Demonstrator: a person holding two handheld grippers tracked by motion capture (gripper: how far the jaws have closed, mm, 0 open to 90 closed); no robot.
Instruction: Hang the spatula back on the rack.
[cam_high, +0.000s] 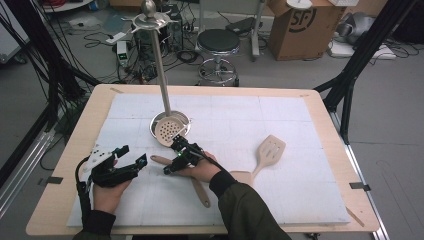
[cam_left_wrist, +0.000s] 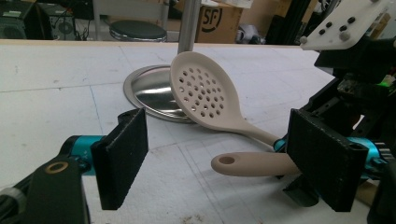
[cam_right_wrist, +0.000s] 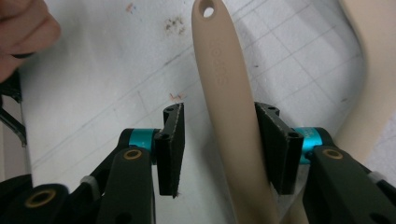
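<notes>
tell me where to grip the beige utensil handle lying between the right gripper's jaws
Grip the handle mid-shaft, coming from above with a pad on each long side. It lies flat, narrow and straight there. The right gripper already straddles it, jaws open, one pad at its side.

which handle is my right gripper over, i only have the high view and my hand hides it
observer: the right gripper straddles the flat-lying beige handle, the one with a hole at its end, not the perforated spoon
operator: pads on it yet
observer: not clamped, one pad stands clear of the handle with white table between them
operator: and the left one
observer: the left gripper is open, pointed at that handle's holed end
</notes>
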